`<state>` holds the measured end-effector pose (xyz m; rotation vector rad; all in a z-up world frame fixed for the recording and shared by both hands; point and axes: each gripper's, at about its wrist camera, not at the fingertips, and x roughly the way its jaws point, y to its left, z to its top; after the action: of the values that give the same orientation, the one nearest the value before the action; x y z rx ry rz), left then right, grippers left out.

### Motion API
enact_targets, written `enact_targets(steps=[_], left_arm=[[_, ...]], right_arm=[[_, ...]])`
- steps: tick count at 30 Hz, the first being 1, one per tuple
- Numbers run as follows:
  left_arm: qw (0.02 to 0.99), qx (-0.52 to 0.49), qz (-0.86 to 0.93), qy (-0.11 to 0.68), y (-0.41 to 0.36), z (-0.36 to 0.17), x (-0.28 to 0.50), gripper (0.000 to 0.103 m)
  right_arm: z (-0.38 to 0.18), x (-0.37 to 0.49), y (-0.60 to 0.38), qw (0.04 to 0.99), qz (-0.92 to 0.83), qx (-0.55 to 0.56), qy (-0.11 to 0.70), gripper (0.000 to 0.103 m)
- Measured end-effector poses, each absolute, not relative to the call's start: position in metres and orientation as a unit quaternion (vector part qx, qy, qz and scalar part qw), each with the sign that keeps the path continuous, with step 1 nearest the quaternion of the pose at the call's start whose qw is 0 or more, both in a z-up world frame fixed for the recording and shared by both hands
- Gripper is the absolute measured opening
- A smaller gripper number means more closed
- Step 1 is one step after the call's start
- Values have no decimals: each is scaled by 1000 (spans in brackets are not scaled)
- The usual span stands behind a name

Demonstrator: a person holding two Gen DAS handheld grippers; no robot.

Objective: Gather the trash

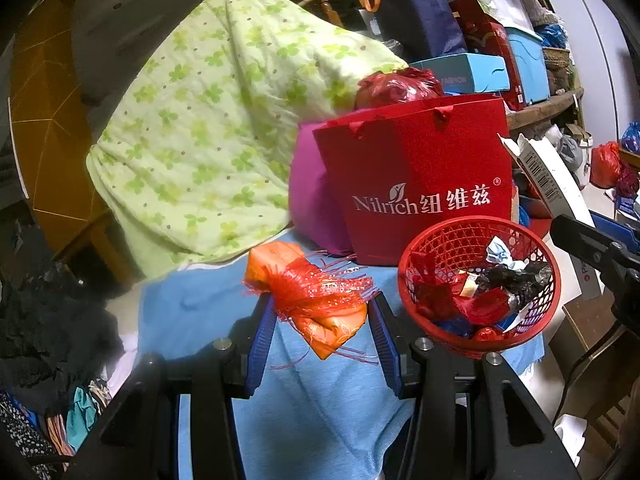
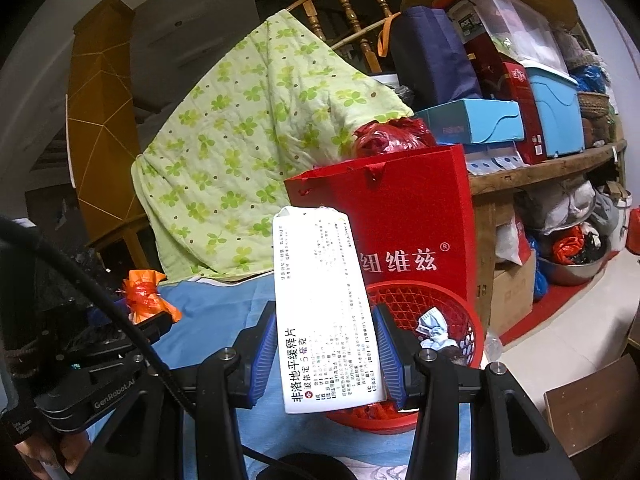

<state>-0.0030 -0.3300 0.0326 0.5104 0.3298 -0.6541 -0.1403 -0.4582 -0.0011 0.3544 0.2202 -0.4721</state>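
My left gripper (image 1: 320,320) is shut on an orange wrapper bundled in red mesh (image 1: 316,296), held above the blue cloth (image 1: 192,320) left of the red mesh basket (image 1: 408,280). The basket holds several scraps of trash. My right gripper (image 2: 326,344) is shut on a white medicine box (image 2: 320,308), held upright just left of the basket (image 2: 472,320). The left gripper with the orange wrapper (image 2: 146,296) shows at the left of the right wrist view; the white box (image 1: 552,176) shows at the right of the left wrist view.
A red Nilrich gift bag (image 1: 420,176) stands behind the basket, with a magenta bag (image 1: 312,200) beside it. A green clover quilt (image 1: 208,120) drapes at the back left. Cluttered shelves with boxes (image 2: 500,120) stand at the right. Dark clothes (image 1: 48,320) lie at the left.
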Motion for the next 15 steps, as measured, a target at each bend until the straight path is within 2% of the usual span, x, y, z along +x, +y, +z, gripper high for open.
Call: enact_targets(steps=[15], left_arm=[[892,270,-329,153,-347,28,-16,49]], right_arm=[[-9,-151,-469,946,-240,190,104,49]])
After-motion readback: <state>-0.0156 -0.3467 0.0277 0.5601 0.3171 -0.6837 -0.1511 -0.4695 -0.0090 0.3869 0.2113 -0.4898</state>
